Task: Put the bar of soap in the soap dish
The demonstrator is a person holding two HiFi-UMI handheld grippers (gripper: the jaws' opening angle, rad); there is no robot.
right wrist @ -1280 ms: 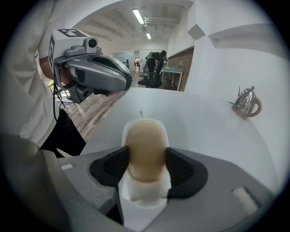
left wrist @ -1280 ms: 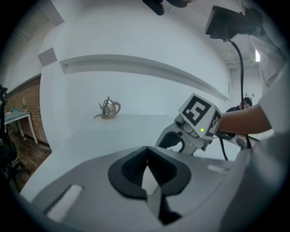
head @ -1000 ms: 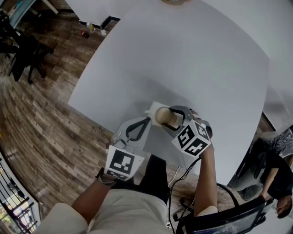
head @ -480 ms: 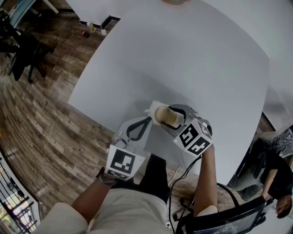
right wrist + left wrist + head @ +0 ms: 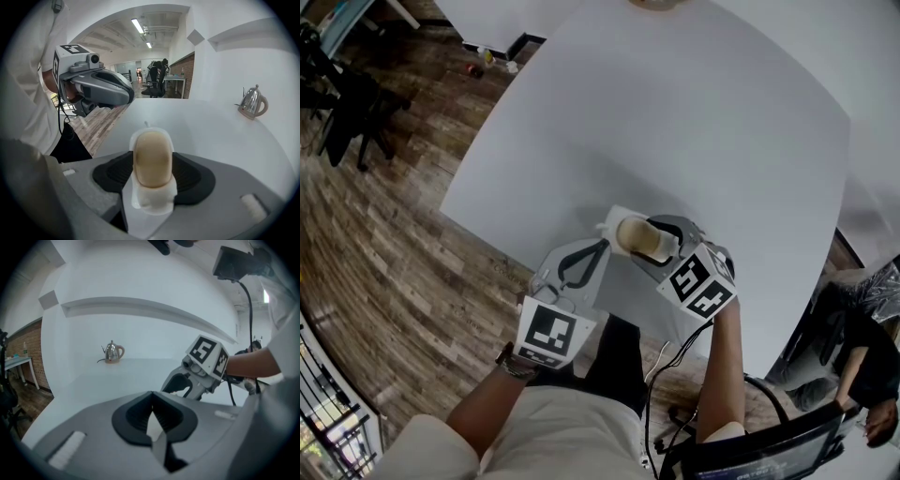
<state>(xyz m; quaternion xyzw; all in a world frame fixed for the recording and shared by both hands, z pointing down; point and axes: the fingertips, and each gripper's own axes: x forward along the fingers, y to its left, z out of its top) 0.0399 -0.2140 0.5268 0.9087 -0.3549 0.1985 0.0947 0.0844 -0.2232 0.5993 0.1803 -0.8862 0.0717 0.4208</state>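
A tan bar of soap stands on edge between the jaws of my right gripper, which is shut on it. In the right gripper view the soap sits over a small white soap dish, whose rim shows above and below it. I cannot tell whether the soap touches the dish. The dish lies near the table's front edge. My left gripper hovers just left of the dish, shut and holding nothing; its jaws meet at the tips.
The white table stretches away ahead. A metal kettle stands at its far end. Wooden floor lies to the left past the table edge. Another person sits at the lower right.
The right gripper's marker cube has shifted slightly to the right and down. The soap stays over the dish. The left gripper has not moved.
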